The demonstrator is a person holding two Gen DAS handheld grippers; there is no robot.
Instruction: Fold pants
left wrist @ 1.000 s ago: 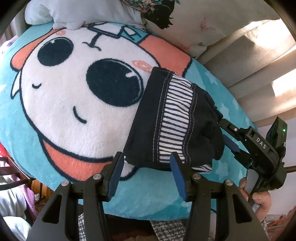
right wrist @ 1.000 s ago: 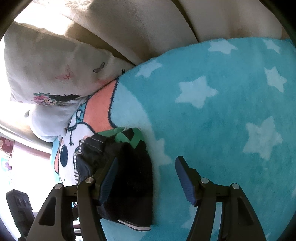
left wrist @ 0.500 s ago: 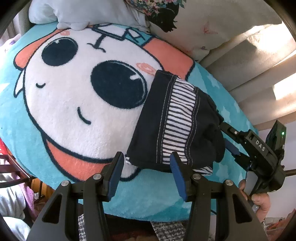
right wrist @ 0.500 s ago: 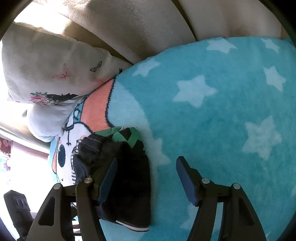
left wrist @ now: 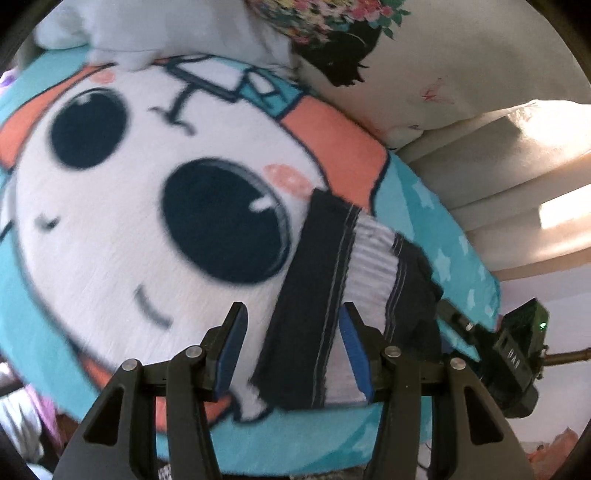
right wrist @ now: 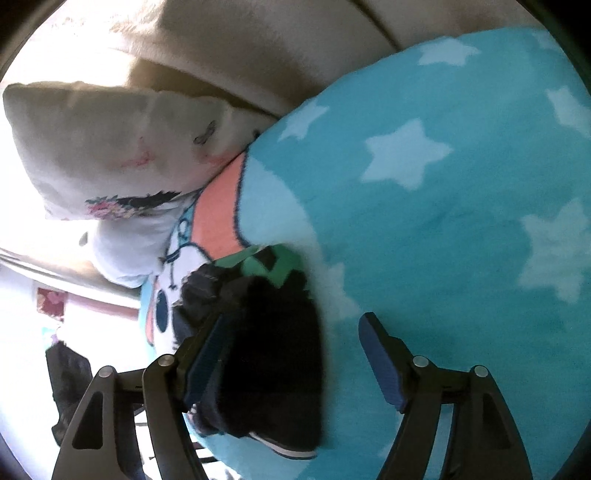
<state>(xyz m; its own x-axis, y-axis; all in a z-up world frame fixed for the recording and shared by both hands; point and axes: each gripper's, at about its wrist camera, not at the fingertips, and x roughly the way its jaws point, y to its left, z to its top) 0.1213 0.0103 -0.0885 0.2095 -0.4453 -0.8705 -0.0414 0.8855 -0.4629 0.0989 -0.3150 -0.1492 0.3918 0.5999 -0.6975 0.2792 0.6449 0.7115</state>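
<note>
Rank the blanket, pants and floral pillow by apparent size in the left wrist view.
1. blanket, fills most of the frame.
2. floral pillow, partly cropped.
3. pants, though nearness to the camera makes 2 and 3 uncertain.

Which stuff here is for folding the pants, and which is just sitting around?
For the job:
- dark pants with a striped panel, already bundled small
- left gripper, open
- right gripper, open
- cartoon-face blanket under the pants

Just lying about:
- floral pillow
- white plush
- beige sofa cushions
</note>
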